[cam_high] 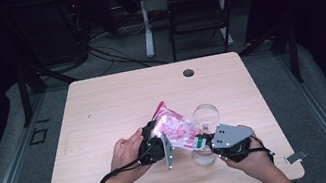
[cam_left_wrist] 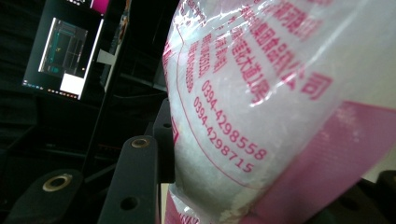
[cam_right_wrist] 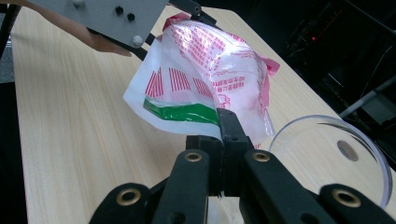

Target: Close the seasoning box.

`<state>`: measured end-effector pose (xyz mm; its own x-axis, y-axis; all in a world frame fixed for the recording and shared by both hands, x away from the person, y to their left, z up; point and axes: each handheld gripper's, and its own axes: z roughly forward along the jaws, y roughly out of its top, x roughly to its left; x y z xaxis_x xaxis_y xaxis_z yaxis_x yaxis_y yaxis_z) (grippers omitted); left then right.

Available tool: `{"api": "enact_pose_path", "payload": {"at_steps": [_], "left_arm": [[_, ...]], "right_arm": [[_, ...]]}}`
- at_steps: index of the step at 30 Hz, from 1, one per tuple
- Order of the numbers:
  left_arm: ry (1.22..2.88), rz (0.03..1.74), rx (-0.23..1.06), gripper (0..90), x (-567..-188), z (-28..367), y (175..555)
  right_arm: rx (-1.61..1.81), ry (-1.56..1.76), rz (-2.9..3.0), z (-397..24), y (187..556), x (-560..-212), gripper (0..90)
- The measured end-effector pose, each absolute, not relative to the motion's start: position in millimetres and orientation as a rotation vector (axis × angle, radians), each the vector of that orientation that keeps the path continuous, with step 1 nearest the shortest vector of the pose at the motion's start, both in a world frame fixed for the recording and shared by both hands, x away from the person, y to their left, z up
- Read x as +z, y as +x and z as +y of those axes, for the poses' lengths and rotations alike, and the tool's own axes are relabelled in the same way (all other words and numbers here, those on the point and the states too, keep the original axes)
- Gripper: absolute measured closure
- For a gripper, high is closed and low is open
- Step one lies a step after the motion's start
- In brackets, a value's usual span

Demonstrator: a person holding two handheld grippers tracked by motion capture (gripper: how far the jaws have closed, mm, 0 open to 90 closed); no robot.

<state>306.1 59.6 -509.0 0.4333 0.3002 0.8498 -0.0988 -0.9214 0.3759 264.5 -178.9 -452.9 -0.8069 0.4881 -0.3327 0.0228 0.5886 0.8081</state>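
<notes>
A person sits at a pale wooden table (cam_high: 103,112), forearms coming in from the near edge, with a hand-held gripper in each hand. Between the two hands, slightly right of the table's middle and toward the near side, a clear plastic bag (cam_high: 175,129) printed in pink and red is held up off the surface.

The left hand-held gripper (cam_high: 157,134) grips the bag's upper, far end. In the left gripper view the bag (cam_left_wrist: 261,93) sits right against the camera, showing red printed characters and phone numbers, white powdery contents and a pink band along its lower edge. One black jaw stands just left of it; the other is hidden behind the bag, so the hold is judged mostly from the high view.

The right hand-held gripper (cam_high: 204,142) is closed on the bag's lower corner. In the right gripper view its jaws (cam_right_wrist: 224,135) are pinched together on the edge of the bag (cam_right_wrist: 210,79), just beside a green stripe. The bag slants up and away to the left gripper's grey plate (cam_right_wrist: 102,16) at the top of that view.

A clear round dish (cam_high: 205,113) lies on the table just beyond the right hand, near the bag's right side. In the right gripper view the dish (cam_right_wrist: 369,154) sits to the right of the jaws. Another clear round piece (cam_high: 204,157) seems to lie under the bag near the right gripper, though it is hard to make out.

A small dark round hole (cam_high: 188,72) marks the table's far edge. Beyond the table stands a black folding chair (cam_high: 197,9) on a grey floor.
</notes>
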Motion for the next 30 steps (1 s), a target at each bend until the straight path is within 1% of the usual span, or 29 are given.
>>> {"api": "enact_pose_path", "payload": {"at_steps": [19, 30], "left_arm": [[2.325, 0.134, 1.526, 61.6, -505.5, 57.0, 307.7], [2.343, 0.112, 1.520, 62.0, -507.9, 54.1, 305.7]], "right_arm": [[1.151, 0.419, 2.288, -181.8, 265.9, -454.7, 90.0], [1.131, 0.441, 2.287, -186.0, 268.8, -457.7, 90.0]]}}
